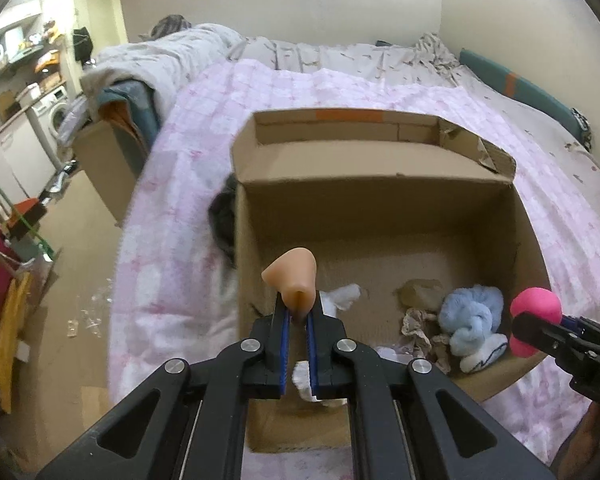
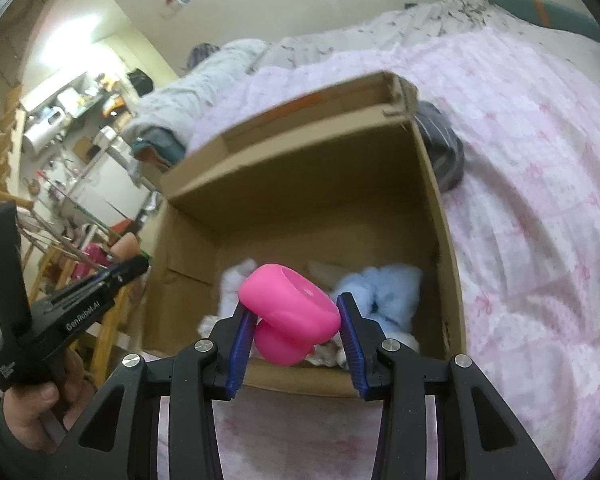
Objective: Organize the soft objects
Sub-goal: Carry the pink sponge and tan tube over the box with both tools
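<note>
Pink toy [image 2: 290, 312] sits clamped in right claw [image 2: 296, 320] above cardboard box [image 2: 440, 216].

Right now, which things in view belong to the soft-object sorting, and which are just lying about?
Part of the job:
- cardboard box
- tan soft piece in the left gripper
- pink soft toy in the right gripper
- blue plush already in the box

Just lying about:
- pink quilt
- dark cloth beside the box
- washing machine

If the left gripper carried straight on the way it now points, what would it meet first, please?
Most likely the bare floor of the cardboard box, since the left gripper, shut on a peach-coloured soft piece, points down into it; depth is uncertain.
</note>
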